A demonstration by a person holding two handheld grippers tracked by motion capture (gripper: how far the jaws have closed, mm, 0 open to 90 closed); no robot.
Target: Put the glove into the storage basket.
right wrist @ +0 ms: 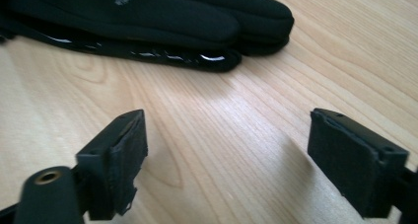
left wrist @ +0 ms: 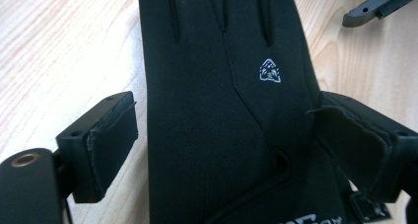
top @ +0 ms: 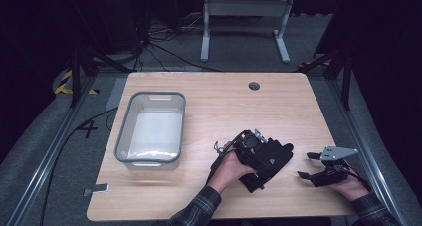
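Your black glove [top: 266, 159] lies flat on the bench [top: 219, 101], right of the grey bin [top: 152, 126]. Your left gripper [left wrist: 222, 140] straddles its cuff end with jaws wide, pads clear of the fabric, holding nothing. Your right gripper [right wrist: 226, 155] stands open and empty just beside the fingertips, likely backing off to leave it flat.
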